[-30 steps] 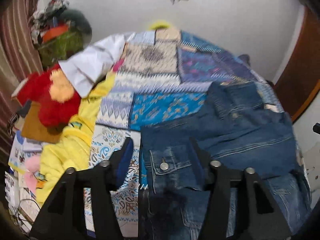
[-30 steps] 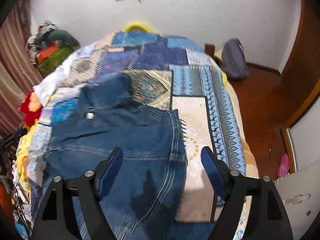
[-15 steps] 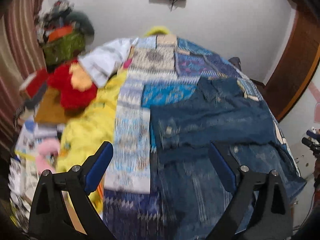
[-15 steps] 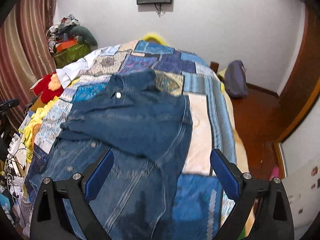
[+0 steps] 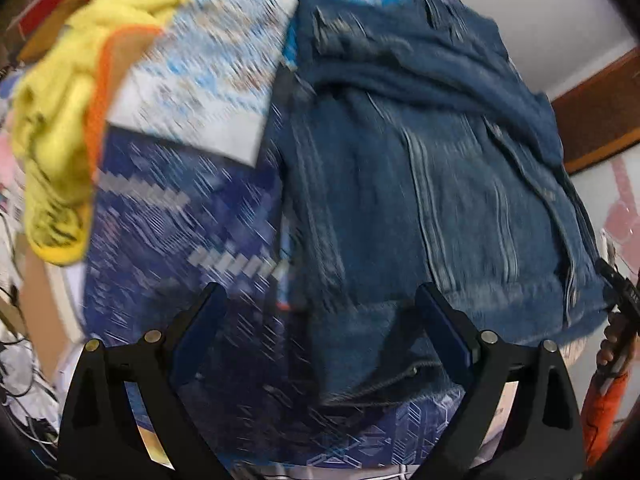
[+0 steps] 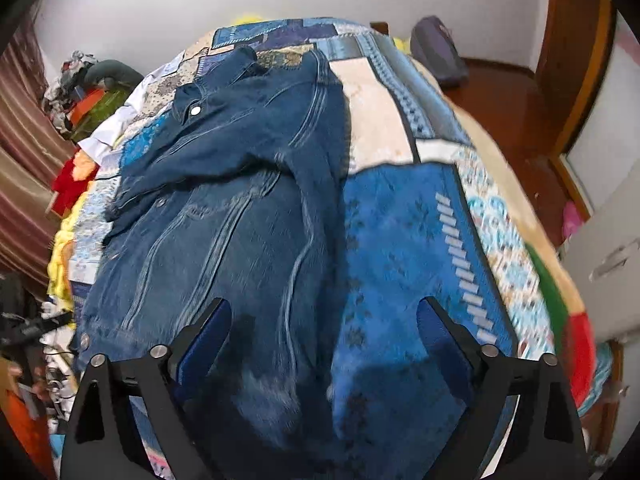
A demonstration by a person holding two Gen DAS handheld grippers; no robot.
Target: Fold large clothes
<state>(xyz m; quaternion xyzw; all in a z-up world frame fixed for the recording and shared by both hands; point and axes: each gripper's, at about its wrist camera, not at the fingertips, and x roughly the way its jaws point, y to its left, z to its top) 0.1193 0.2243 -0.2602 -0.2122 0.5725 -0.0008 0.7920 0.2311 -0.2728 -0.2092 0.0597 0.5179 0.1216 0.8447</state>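
denim jacket (image 6: 240, 208) x1 | patchwork bedspread (image 6: 400, 240) x1 | yellow garment (image 5: 52, 128) x1 | backpack (image 6: 438, 54) x1

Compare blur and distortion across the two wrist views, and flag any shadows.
Left wrist: heavy motion blur smears the bedspread and the denim jacket. Right wrist: sharper, jacket snap button crisp, blur mostly low and at the right edge; dark shadows lie near the fingers. Both: strong fisheye bulge, black corners.

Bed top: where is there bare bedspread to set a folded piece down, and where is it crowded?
Free: the bedspread between the denim jacket and the bed's floor-side edge, and the dark blue patch between the jacket and the yellow garment. Crowded: the curtain side, with yellow, red and white clothes piled along that edge.
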